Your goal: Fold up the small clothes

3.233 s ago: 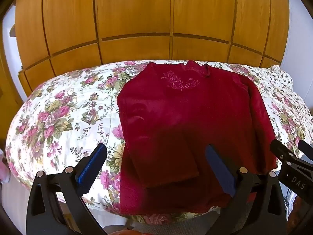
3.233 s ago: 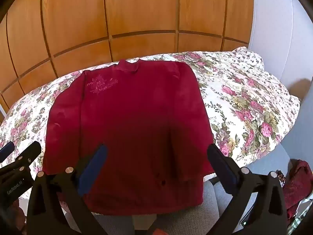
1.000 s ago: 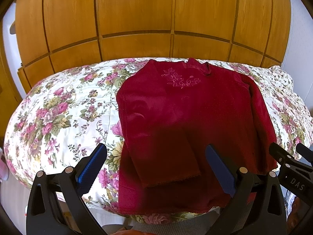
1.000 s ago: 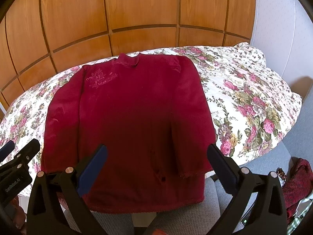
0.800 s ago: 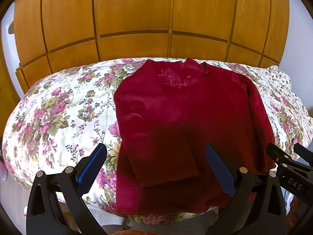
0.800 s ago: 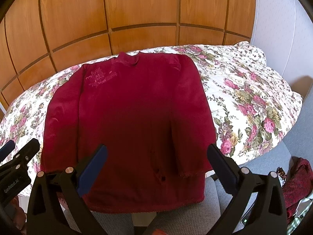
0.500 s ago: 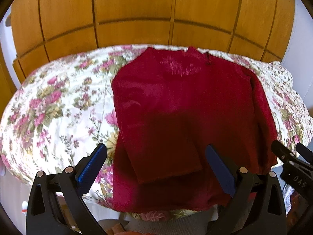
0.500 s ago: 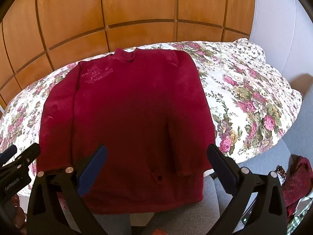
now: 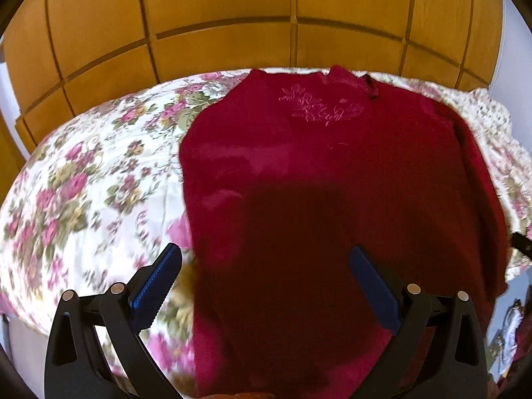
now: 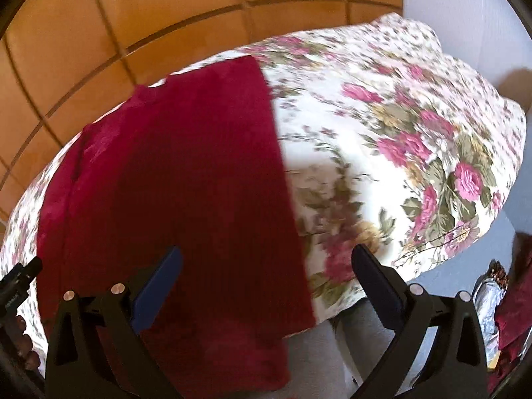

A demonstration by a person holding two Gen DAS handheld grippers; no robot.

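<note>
A dark red long-sleeved sweater (image 9: pixel 332 179) with embroidery near the collar lies flat on a floral bedspread (image 9: pixel 86 179), collar at the far side, hem hanging over the near edge. My left gripper (image 9: pixel 266 286) is open and empty, low over the sweater's near left part. My right gripper (image 10: pixel 266 286) is open and empty, over the sweater's (image 10: pixel 179 179) right edge and sleeve near the hem. The other gripper's tip shows at the left edge of the right wrist view.
Wooden panelled wall (image 9: pixel 266 10) stands behind the bed. A white wall (image 10: pixel 465 6) is at the right. A grey seat (image 10: pixel 316 359) sits under the hem. Dark red cloth and clutter (image 10: pixel 508 319) lie at the lower right.
Both grippers have moved forward and down toward the sweater. The right gripper has swung right, so the sweater's right edge now lies between its fingers. Both stay open.
</note>
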